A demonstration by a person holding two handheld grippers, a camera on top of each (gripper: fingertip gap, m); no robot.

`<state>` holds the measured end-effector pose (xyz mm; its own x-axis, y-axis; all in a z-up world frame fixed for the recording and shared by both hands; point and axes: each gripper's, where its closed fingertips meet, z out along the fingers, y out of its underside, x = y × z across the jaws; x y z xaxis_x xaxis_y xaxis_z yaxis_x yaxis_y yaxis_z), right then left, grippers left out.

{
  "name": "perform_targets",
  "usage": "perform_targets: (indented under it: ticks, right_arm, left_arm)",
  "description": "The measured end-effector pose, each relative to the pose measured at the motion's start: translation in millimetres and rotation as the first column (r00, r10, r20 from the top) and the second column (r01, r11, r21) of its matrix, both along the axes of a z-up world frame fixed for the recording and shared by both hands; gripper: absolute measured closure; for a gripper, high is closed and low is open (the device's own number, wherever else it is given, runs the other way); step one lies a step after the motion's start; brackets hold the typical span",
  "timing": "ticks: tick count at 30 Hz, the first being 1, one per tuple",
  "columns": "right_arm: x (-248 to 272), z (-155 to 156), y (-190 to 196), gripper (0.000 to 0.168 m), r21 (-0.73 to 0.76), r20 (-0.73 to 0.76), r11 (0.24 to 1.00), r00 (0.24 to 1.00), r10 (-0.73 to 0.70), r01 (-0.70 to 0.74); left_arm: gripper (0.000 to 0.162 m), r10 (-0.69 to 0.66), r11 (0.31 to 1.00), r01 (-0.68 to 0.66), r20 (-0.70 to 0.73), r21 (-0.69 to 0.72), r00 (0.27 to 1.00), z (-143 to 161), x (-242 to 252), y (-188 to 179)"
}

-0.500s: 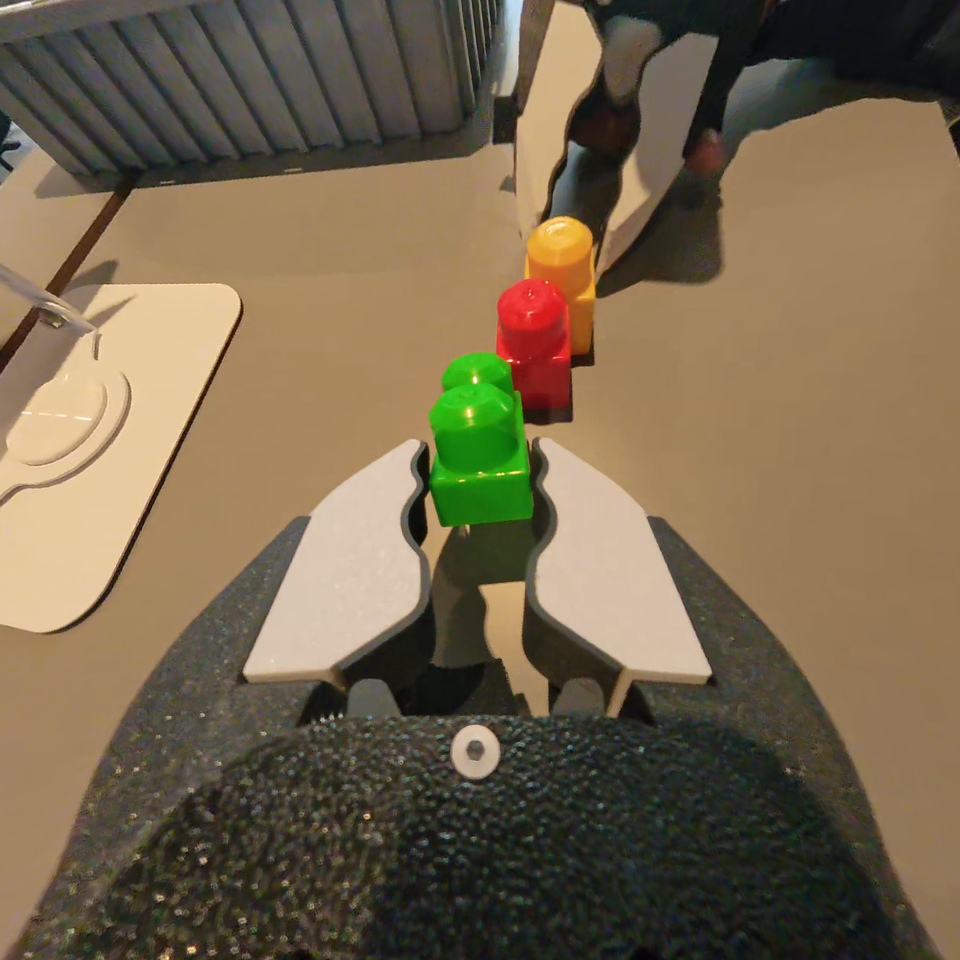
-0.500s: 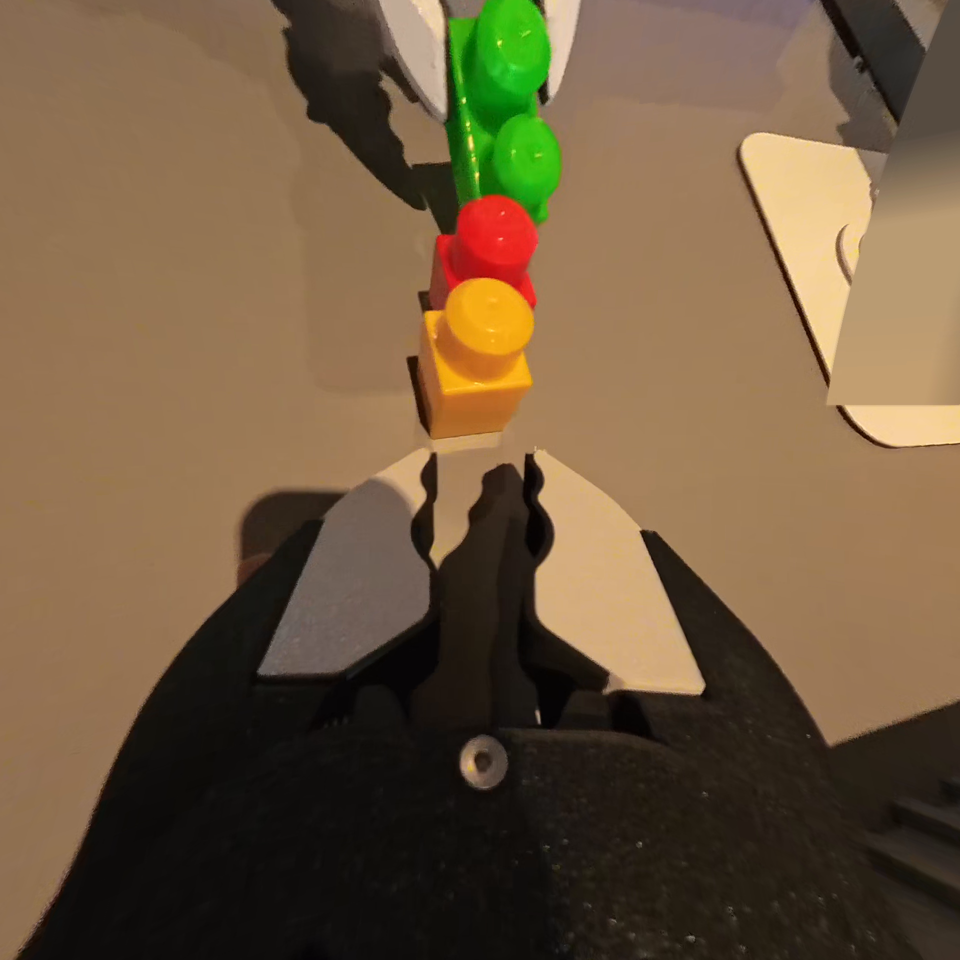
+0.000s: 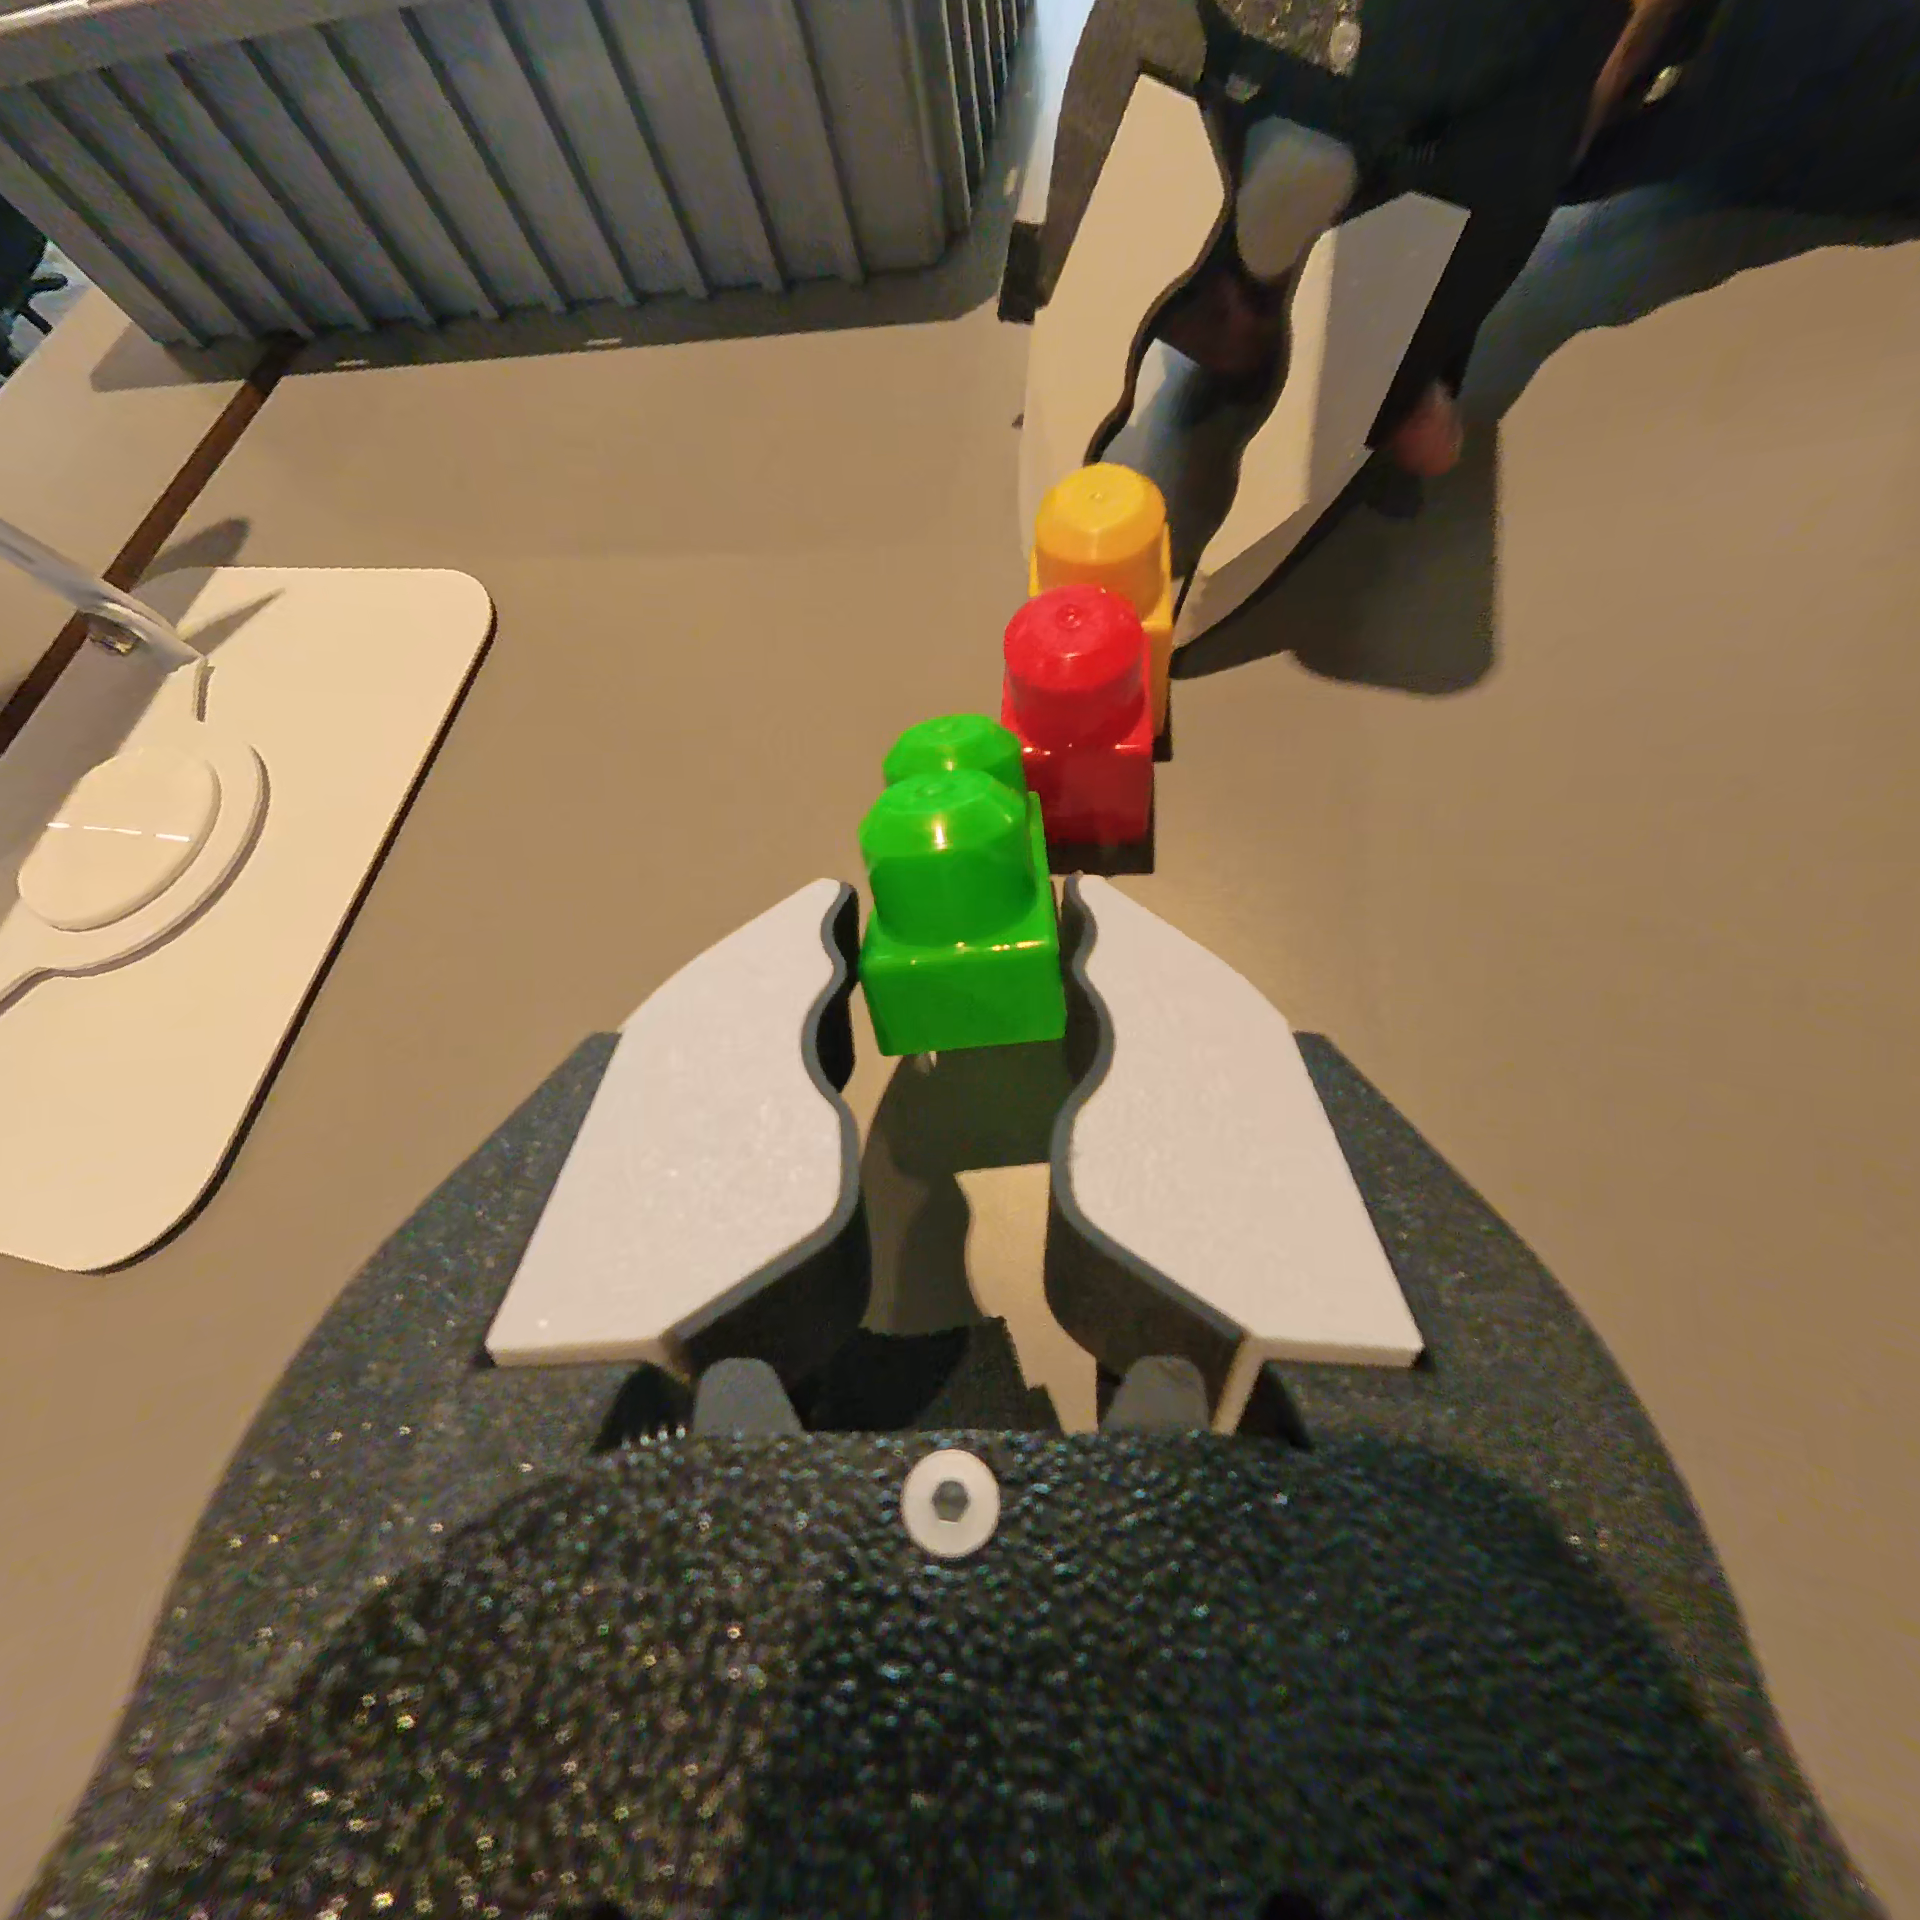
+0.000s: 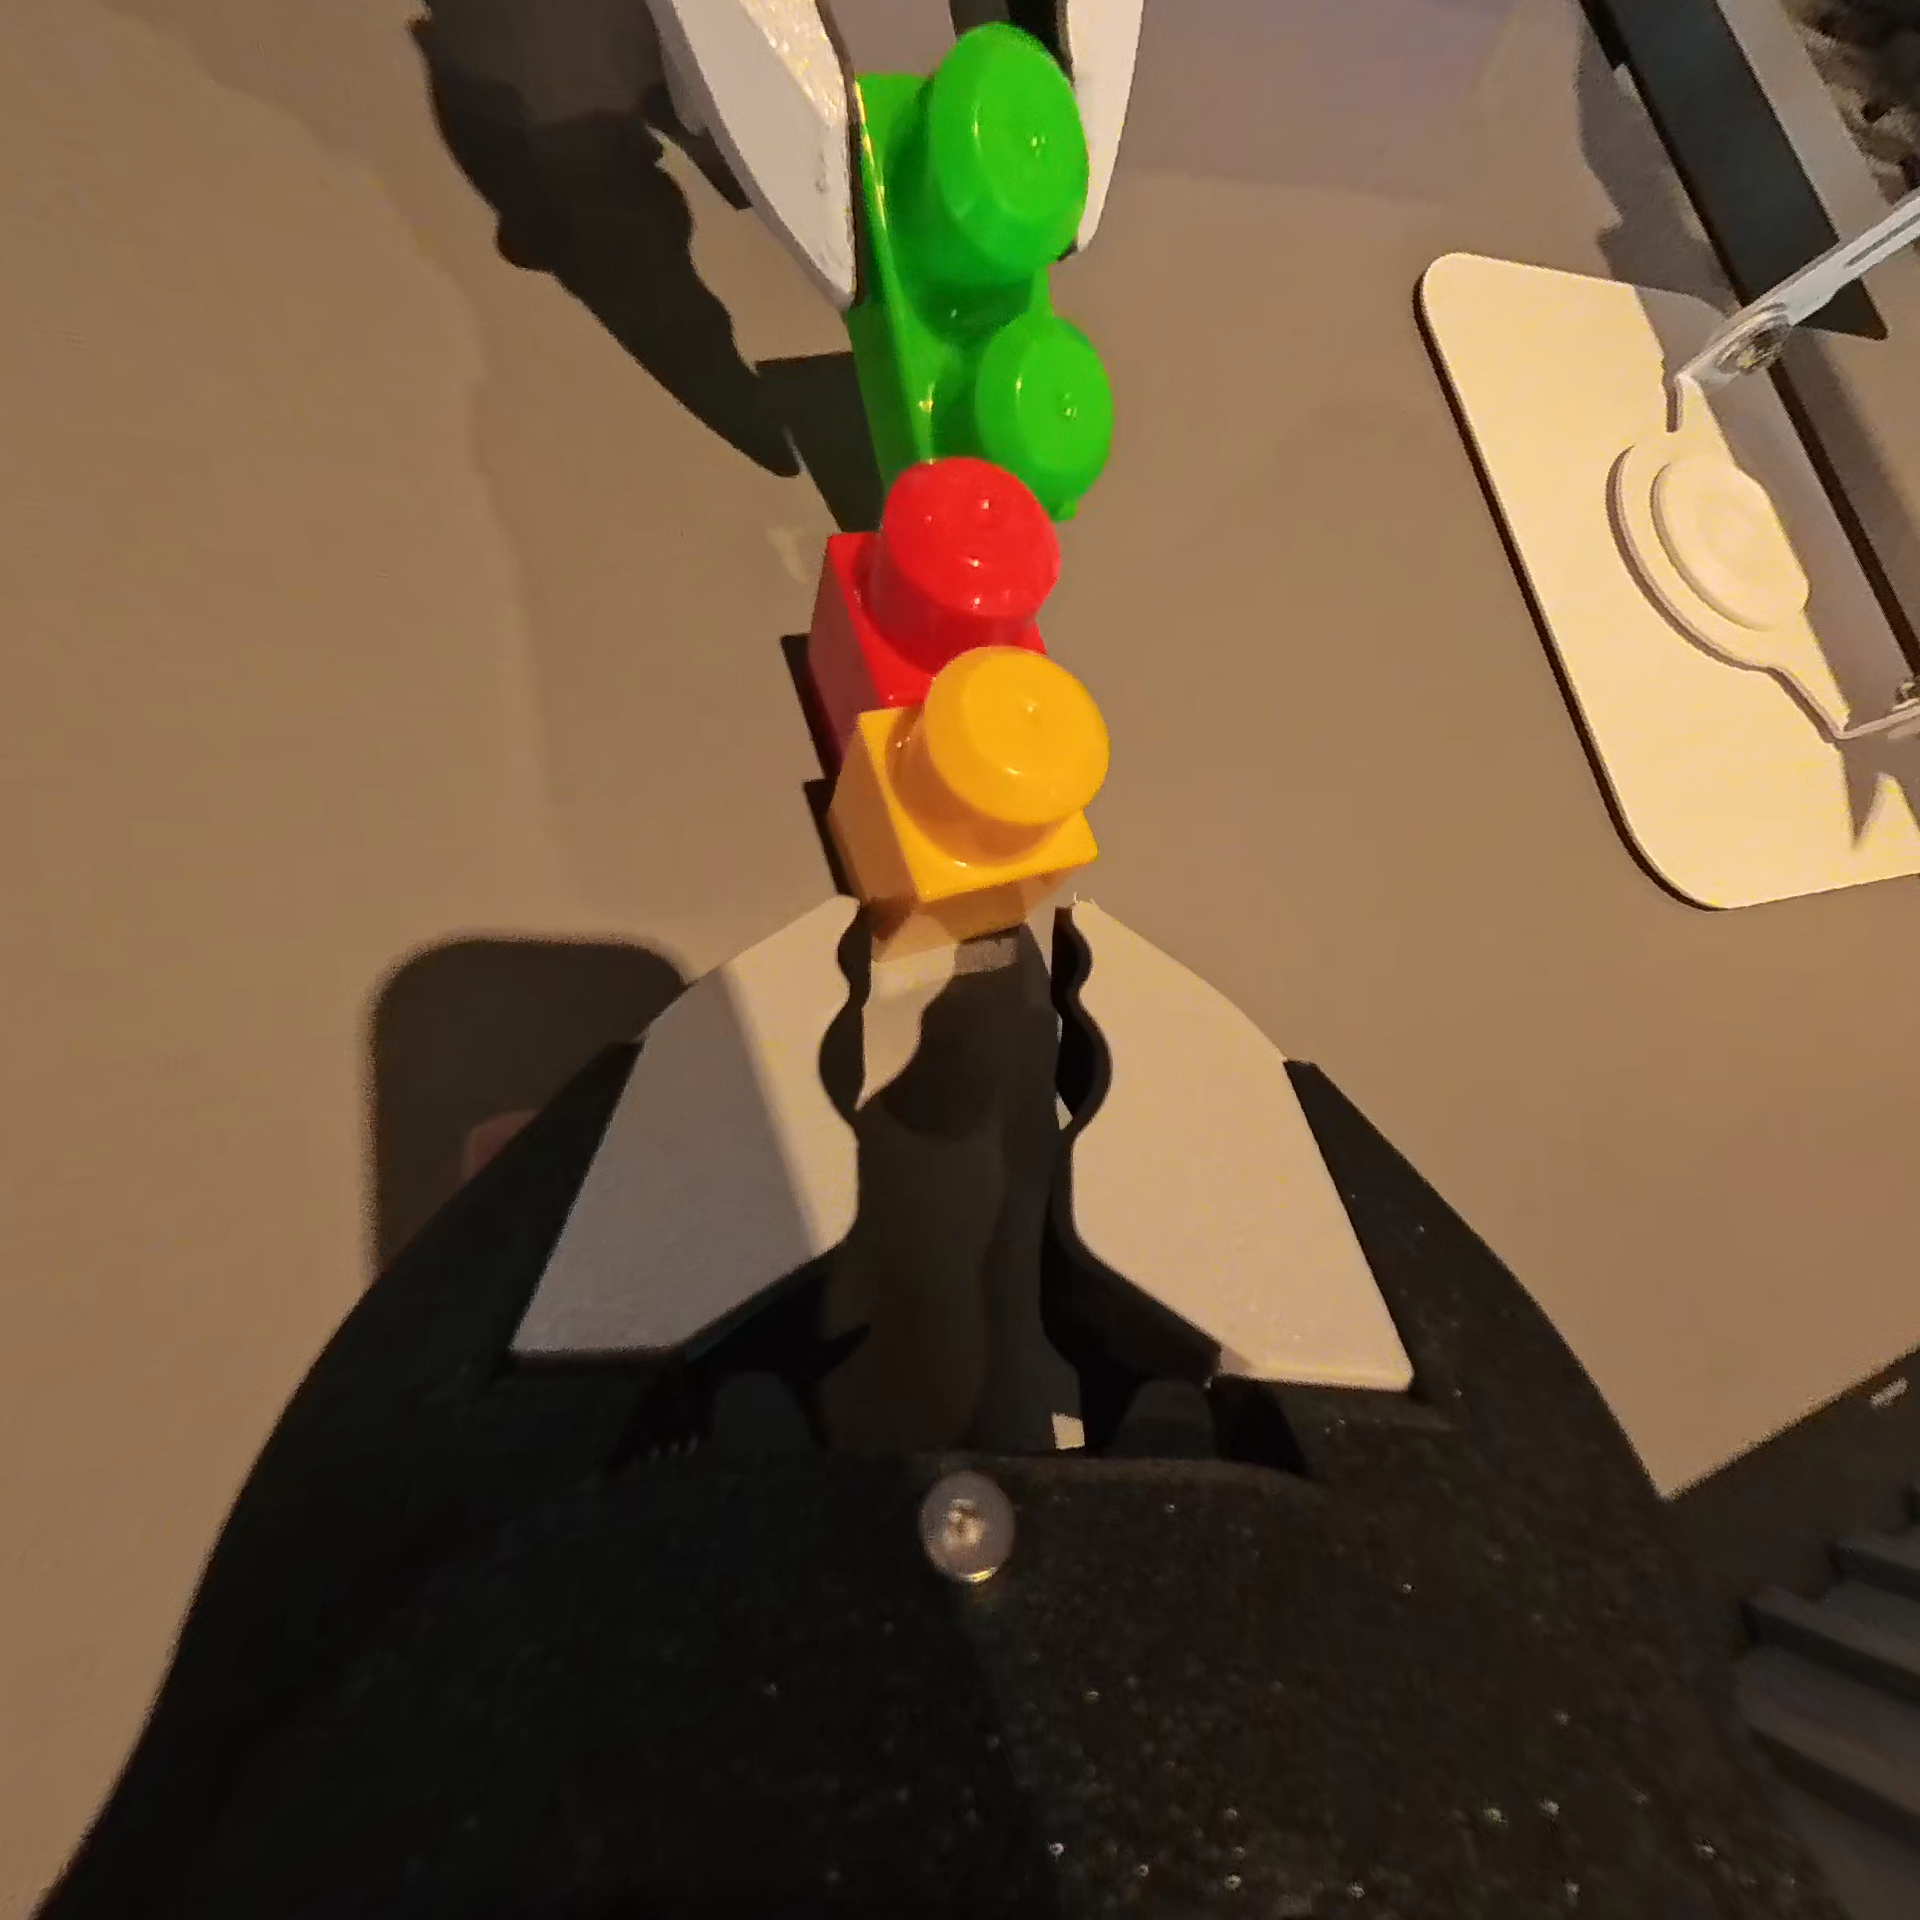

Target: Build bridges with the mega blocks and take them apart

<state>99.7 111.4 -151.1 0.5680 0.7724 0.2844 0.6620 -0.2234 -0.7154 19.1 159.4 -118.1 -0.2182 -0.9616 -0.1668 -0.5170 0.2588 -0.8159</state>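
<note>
A green two-stud block (image 3: 961, 935) is clamped between my left gripper's (image 3: 961, 904) fingers and hangs slightly tilted just above the brown table (image 3: 1558, 1039), its far end next to a red one-stud block (image 3: 1081, 727). An orange one-stud block (image 3: 1101, 551) stands right behind the red one. In the right wrist view the order is orange (image 4: 977, 790), red (image 4: 935, 603), green (image 4: 977, 281), with the left gripper (image 4: 956, 260) at the top. My right gripper (image 4: 956, 914) is open, its fingertips on either side of the orange block's near edge. It also shows in the left wrist view (image 3: 1122, 540).
A white board with a round disc (image 3: 260, 831) lies on the table to the left of the blocks; it also shows in the right wrist view (image 4: 1662, 571). A thin clear strip (image 3: 104, 613) reaches over it. A grey ribbed panel (image 3: 520, 156) stands at the back. Tip to tip, the grippers are about 11 centimeters apart.
My right gripper has moved in toward the orange block, so its tips now flank the block's near edge. The left gripper still holds the green block in about the same place.
</note>
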Motion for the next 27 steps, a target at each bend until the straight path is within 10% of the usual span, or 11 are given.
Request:
perform_targets:
  ticks: [27]
  right_arm:
    - [-1.8, 0.0, 1.3, 0.136, 0.017, 0.019, 1.0, 1.0, -0.016, 0.015]
  left_arm:
    - [0.126, 0.028, 1.0, -0.028, 0.02, -0.007, 0.999, 5.5, -3.9, 7.4]
